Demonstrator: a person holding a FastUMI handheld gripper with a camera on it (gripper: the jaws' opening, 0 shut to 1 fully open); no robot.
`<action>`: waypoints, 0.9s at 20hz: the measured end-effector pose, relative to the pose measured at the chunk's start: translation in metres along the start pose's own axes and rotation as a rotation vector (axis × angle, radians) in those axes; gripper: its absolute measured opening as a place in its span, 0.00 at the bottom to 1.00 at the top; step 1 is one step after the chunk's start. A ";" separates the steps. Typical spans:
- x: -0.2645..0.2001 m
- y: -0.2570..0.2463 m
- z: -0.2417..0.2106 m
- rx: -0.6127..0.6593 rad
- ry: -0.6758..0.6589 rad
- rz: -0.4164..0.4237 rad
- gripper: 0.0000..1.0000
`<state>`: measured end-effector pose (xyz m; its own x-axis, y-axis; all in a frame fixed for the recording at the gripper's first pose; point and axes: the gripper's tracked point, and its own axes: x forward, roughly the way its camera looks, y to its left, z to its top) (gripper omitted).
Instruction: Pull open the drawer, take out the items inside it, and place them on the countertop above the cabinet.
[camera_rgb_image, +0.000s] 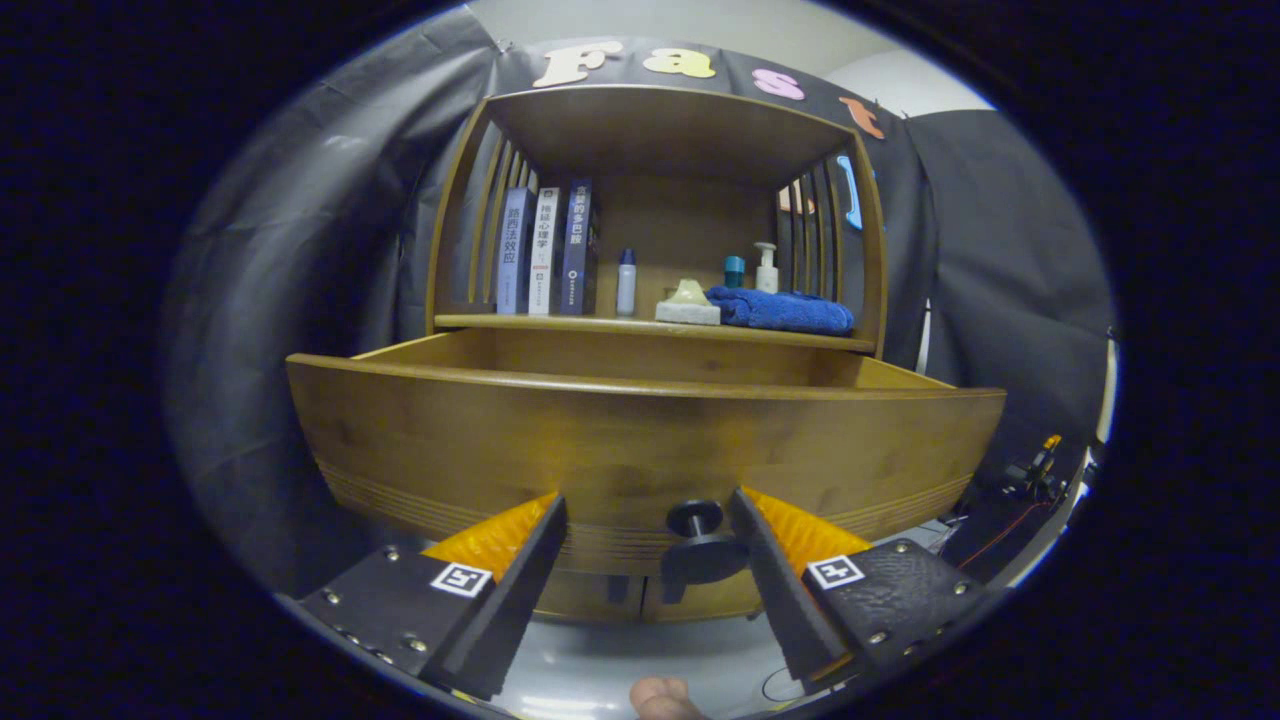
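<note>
Drawer of brown wood (640, 440), stiff and likely heavy, best gripped at round dark knob (697, 520) between wide-open, empty tongs (648, 520).

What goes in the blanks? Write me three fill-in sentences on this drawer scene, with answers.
1. The drawer stands pulled ____.
2. The gripper is open, and the dark ____ on the drawer front sits between its fingers, nearer the right one.
3. On the countertop, a folded ____ towel lies right of three upright books.

Answers: open; knob; blue
</note>
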<state>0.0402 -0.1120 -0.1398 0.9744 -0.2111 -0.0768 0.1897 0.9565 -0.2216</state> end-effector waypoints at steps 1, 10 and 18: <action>0.001 0.001 0.000 -0.003 -0.007 0.004 0.99; 0.021 0.007 0.008 -0.020 -0.020 -0.016 0.99; 0.086 0.009 0.026 -0.023 -0.007 -0.015 1.00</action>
<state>0.1291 -0.1160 -0.1231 0.9723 -0.2240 -0.0663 0.2017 0.9482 -0.2454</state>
